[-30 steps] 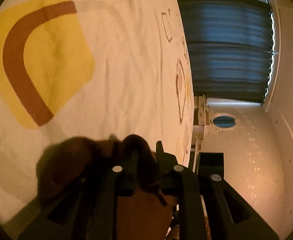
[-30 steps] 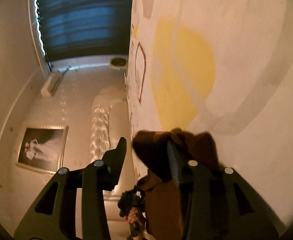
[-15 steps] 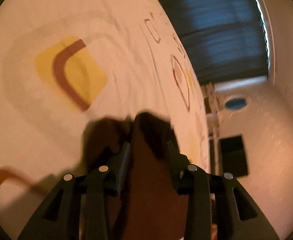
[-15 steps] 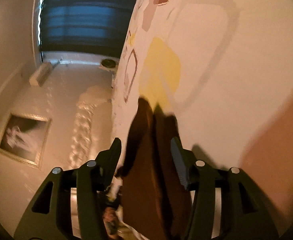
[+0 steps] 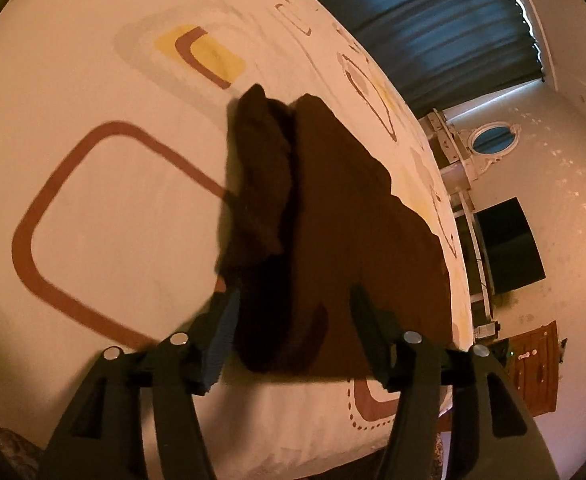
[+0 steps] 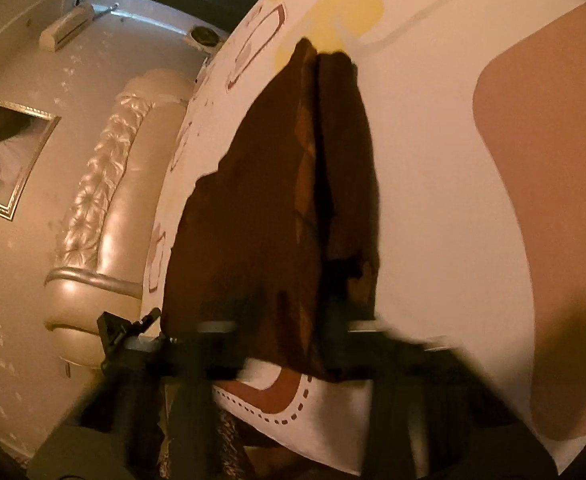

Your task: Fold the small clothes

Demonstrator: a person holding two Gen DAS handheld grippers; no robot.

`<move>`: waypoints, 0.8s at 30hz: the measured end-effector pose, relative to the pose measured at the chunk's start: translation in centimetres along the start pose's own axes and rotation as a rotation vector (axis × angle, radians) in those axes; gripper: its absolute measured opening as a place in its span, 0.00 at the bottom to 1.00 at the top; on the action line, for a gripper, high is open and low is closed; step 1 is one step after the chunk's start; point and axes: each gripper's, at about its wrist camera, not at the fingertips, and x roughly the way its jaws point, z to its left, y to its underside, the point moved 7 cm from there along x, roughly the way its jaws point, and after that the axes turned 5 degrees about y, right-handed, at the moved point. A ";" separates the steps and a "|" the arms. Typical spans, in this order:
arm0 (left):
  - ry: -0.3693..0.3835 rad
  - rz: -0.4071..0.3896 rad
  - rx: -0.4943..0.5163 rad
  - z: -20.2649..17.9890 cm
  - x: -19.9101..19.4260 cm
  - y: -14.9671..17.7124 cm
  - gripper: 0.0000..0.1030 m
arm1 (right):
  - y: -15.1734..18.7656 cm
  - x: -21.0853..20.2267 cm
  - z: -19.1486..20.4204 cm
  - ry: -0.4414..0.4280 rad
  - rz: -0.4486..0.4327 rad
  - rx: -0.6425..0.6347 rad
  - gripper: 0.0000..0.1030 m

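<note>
A dark brown garment (image 5: 333, 220) lies spread on the patterned bed sheet (image 5: 113, 220), with a rolled or bunched fold along its left side. My left gripper (image 5: 295, 292) hovers over its near edge. Its jaws are opening, and the cloth lies below and between the fingers without being pinched. In the right wrist view the same garment (image 6: 261, 200) stretches away, folded part on the right. My right gripper (image 6: 289, 328) is a dark blur at its near edge, jaws drawn together. Whether they pinch cloth is hidden by the blur.
The bed's near edge runs just below the garment (image 5: 313, 412). A padded headboard (image 6: 105, 200) and a framed picture (image 6: 5, 152) are to the left. A dark curtain (image 5: 433, 20), a black screen (image 5: 509, 248) and a wooden dresser (image 5: 533, 364) are to the right.
Both grippers have drawn back toward the bed's near edge and rolled. The left jaws let the cloth go and widened. The right jaws closed. More of the garment now shows, lying flat.
</note>
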 end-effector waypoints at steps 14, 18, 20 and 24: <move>-0.038 0.012 -0.005 0.1 0.5 -0.2 0.58 | 2.4 -0.5 -2.3 0.009 0.011 0.040 0.03; -0.071 0.016 -0.023 0.7 0.2 0.0 0.46 | 2.1 -0.8 -2.5 -0.005 -0.008 0.066 0.11; -0.069 0.019 -0.046 0.7 -0.1 0.0 0.46 | 1.6 -1.5 -2.8 -0.010 -0.036 0.076 0.30; -0.061 0.000 -0.036 0.5 -1.0 -0.3 0.55 | 0.7 -2.0 -2.6 -0.009 -0.064 0.078 0.45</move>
